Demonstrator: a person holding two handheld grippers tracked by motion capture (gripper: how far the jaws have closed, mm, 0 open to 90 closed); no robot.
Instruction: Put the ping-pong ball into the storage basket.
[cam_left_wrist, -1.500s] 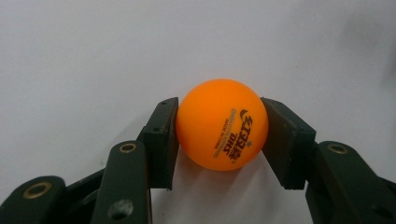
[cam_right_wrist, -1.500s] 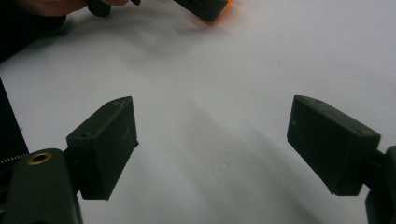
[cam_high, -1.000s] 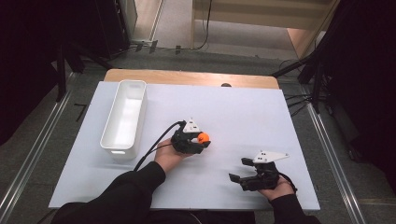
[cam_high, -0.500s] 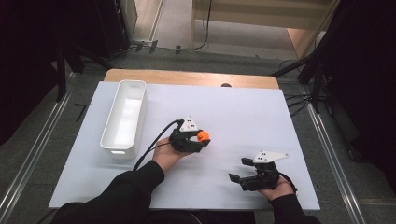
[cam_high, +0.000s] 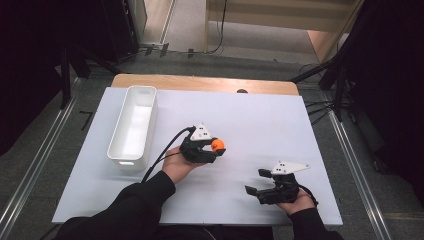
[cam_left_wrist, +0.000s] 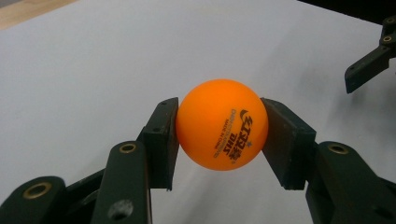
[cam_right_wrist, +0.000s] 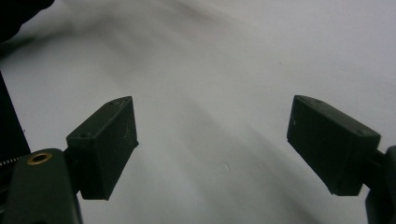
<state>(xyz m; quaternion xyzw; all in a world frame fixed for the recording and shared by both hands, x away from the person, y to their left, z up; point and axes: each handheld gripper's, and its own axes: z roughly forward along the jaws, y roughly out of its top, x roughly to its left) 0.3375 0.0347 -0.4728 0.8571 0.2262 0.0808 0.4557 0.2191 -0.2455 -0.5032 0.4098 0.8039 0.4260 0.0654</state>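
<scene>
The orange ball (cam_left_wrist: 221, 124) sat pinched tight in my left tongs (cam_high: 216, 148), just above the white table (cam_high: 260, 120), near the middle. A white bin (cam_high: 117, 150) stood off to the left. My right tongs (cam_high: 256, 182) were wide open, holding nothing

One orange ball (cam_high: 217, 145), one white bin (cam_high: 133, 127), two grippers.

Orange ball (cam_left_wrist: 219, 124): dark print, "MADE IN CHINA" legible, star mark, Chinese characters.
</scene>
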